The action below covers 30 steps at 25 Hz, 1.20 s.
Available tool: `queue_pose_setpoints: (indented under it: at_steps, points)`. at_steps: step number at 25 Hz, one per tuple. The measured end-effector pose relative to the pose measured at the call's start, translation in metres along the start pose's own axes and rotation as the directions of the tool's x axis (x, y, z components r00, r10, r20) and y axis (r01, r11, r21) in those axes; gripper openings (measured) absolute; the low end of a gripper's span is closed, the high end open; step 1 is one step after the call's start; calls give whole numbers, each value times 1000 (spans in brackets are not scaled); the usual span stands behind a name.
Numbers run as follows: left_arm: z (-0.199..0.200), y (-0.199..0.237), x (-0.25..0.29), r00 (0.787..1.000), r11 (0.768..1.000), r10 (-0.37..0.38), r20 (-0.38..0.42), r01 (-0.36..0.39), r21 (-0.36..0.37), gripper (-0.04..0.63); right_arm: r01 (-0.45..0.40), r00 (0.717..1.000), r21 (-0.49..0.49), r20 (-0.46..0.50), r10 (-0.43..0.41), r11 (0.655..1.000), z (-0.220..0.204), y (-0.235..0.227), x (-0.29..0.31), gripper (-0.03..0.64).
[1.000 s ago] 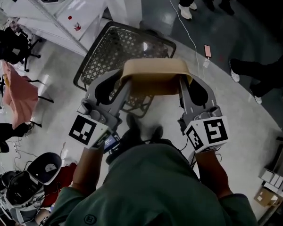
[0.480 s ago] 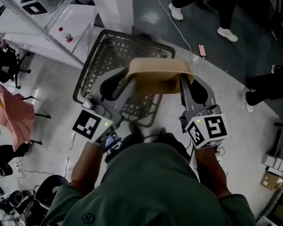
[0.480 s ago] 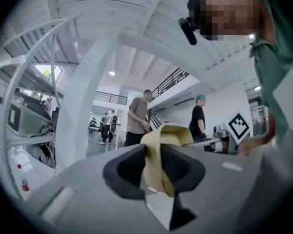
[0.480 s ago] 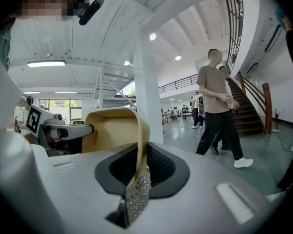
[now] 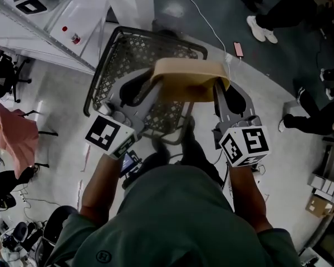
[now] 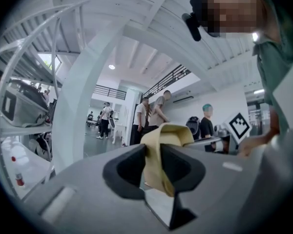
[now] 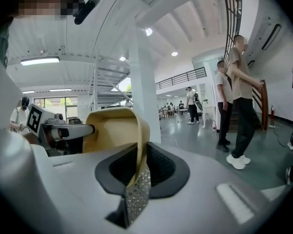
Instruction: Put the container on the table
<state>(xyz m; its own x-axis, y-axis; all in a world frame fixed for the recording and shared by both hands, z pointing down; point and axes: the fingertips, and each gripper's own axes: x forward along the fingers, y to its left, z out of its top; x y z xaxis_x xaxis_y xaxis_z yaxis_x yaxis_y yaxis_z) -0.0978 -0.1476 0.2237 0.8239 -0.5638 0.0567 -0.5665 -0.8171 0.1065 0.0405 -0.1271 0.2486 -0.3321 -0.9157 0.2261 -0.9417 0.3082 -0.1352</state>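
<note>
Field notes: I read this as a big open lab or workshop hall, not a home. Polished grey floor [image 5: 61, 99], a thick white column [image 7: 144, 91], a high white ceiling with strip lights [image 7: 39, 61]. A balcony railing [image 7: 180, 78] runs along an upper level, with a stair rail [image 7: 261, 101] at the right gripper view's edge. Metal rack [image 5: 44, 29] carrying white cases, office chairs [image 5: 5, 74] beside it, a wire cart [image 5: 102, 65] on the floor. A loose cable [image 5: 203, 15] and a phone [image 5: 237, 49] lie on the floor, cardboard boxes [image 5: 317, 206] at the side. Several people [image 7: 241, 96] stand about in everyday clothes; tables [image 7: 172, 112] further back.
</note>
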Motion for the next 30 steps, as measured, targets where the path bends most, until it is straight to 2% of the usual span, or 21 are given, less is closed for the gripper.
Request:
queue_pose_setpoints:
  at_steps: [15, 30]
  points:
    - [-59, 30, 50, 990, 994, 87, -109, -93, -55, 91, -85, 991, 53, -101, 90, 995, -50, -48, 54, 43]
    - [-142, 81, 84, 968, 980, 87, -238, -125, -154, 91, -85, 963, 116, -245, 112, 990, -127, -73, 121, 44]
